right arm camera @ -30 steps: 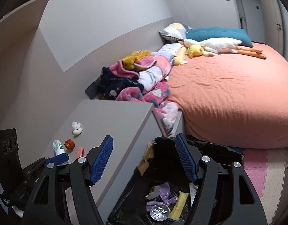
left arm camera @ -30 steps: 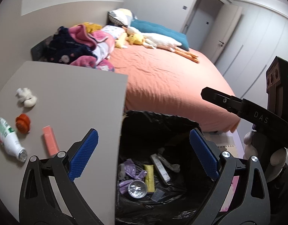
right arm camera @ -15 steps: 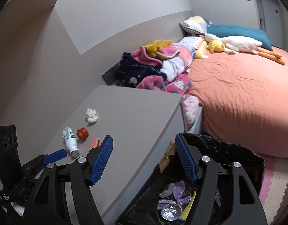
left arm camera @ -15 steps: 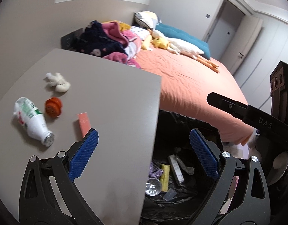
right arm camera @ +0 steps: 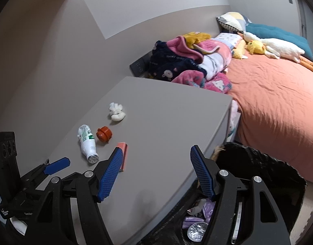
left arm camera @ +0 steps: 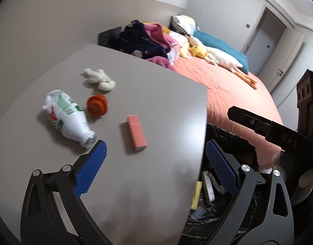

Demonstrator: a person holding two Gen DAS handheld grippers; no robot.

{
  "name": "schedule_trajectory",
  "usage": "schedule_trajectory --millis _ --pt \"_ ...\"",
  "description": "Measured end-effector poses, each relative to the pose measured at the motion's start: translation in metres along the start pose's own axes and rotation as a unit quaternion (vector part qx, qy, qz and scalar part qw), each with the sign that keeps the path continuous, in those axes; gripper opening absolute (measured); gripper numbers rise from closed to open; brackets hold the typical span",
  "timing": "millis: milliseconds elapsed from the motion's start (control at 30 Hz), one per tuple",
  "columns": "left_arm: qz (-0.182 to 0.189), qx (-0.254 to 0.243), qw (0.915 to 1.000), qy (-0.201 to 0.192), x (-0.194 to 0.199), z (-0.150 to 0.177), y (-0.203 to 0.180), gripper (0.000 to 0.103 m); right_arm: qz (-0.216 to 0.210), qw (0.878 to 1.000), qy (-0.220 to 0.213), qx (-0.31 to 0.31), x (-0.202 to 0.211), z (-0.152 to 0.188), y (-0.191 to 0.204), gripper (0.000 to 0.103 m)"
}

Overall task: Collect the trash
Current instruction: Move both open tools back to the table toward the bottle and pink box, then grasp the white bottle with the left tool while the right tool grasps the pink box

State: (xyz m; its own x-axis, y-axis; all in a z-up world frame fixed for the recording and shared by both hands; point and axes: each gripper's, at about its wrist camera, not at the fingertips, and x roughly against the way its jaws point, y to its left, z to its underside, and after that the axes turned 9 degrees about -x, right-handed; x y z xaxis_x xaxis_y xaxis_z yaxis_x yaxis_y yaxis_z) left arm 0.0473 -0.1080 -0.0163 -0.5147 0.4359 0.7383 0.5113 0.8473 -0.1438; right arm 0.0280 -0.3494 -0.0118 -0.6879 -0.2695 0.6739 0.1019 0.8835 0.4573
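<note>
On the grey cabinet top (left arm camera: 160, 106) lie a white plastic bottle (left arm camera: 68, 120), an orange cap (left arm camera: 97, 105), a pink box (left arm camera: 136, 132) and a crumpled white tissue (left arm camera: 99, 79). They also show in the right wrist view: bottle (right arm camera: 87, 143), cap (right arm camera: 103, 134), box (right arm camera: 123, 155), tissue (right arm camera: 116, 112). My left gripper (left arm camera: 156, 159) is open and empty, just short of the pink box. My right gripper (right arm camera: 156, 169) is open and empty over the cabinet's near edge. A black-lined trash bin (right arm camera: 274, 175) with trash inside stands beside the cabinet.
A bed with an orange sheet (right arm camera: 279, 94) lies to the right of the cabinet. A pile of clothes (right arm camera: 189, 61), pillows and a plush duck (right arm camera: 256, 47) sit at its head. A door (left arm camera: 260, 40) is in the far wall.
Both grippers have swung left from over the trash bin to over the cabinet top. The trash items now lie closer and nearer the middle of both views.
</note>
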Motion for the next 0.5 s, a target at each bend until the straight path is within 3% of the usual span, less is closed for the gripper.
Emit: schedule_trajectory --millis 500 --pt "-0.043 0.055 0.9975 0.006 -0.009 0.008 0.061 0.095 -0.007 0.998 0.045 0.04 -0.056 0.012 0.043 0.069"
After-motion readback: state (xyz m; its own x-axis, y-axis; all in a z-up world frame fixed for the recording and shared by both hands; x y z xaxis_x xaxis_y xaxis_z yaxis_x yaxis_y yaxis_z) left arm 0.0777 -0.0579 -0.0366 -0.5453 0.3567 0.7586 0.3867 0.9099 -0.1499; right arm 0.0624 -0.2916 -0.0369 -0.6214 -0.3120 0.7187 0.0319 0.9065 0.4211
